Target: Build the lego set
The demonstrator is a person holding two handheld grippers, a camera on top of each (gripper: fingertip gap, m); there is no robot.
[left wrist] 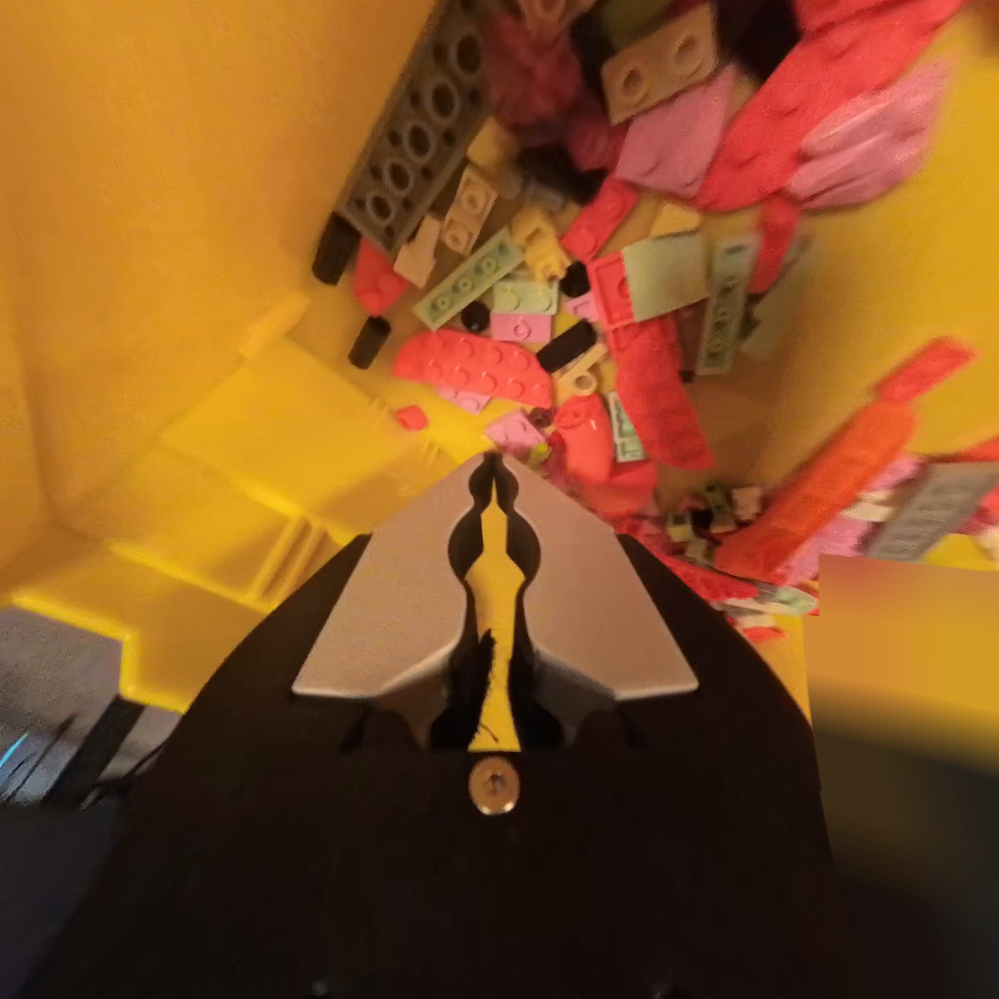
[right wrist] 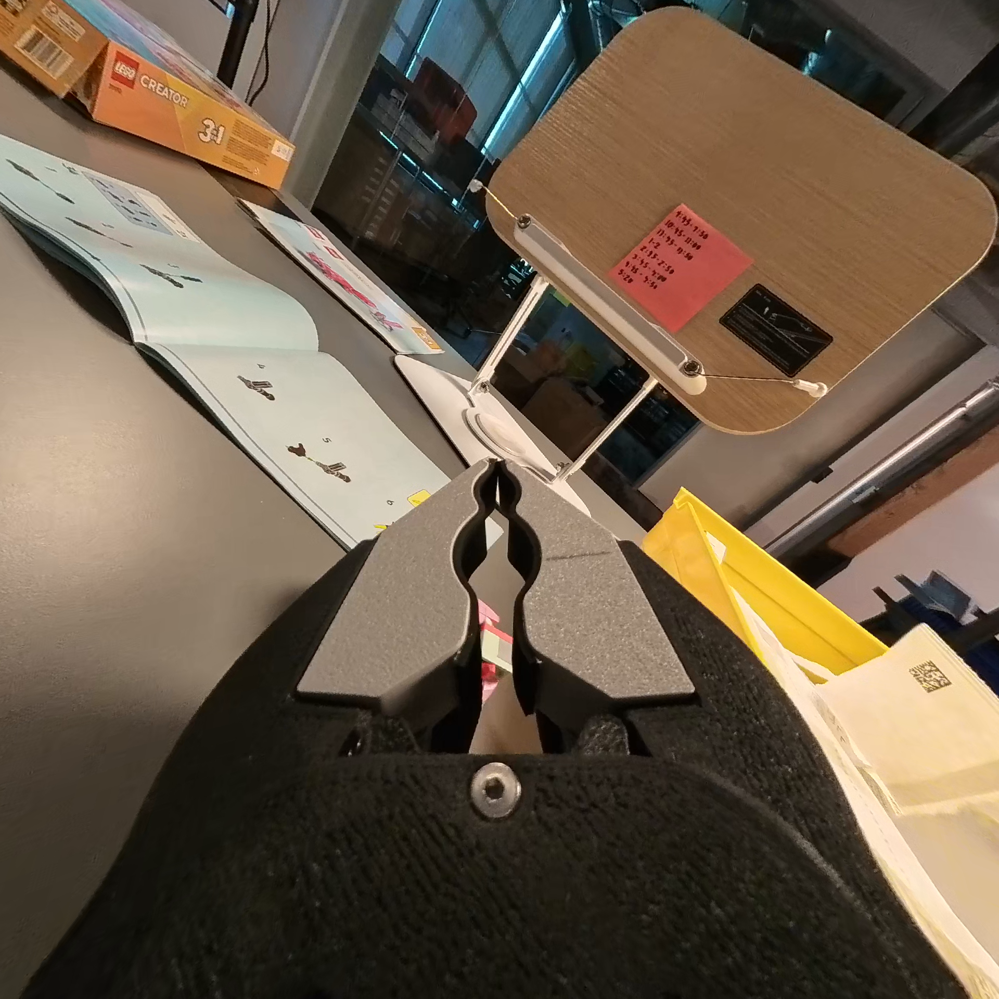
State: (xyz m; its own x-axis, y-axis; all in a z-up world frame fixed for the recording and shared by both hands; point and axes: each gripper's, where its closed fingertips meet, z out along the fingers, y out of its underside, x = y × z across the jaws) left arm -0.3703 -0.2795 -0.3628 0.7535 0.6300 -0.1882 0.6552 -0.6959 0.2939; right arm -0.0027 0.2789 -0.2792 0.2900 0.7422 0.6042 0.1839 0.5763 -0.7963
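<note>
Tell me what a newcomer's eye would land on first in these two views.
In the left wrist view, a jumble of red, pink and pale green toy bricks fills a yellow bin, with the shut left gripper poised just at the heap's edge. In the right wrist view, the shut right gripper points over a grey table toward an open instruction booklet and a wooden stand bearing a pink note.

Left wrist view is aimed steeply down into a yellow bin (left wrist: 135,243), very close over loose bricks (left wrist: 470,367). Right wrist view is held low, facing along the bench (right wrist: 108,540) towards a wooden stand (right wrist: 757,162). Only the yellow bin (right wrist: 784,594) appears shared.
</note>
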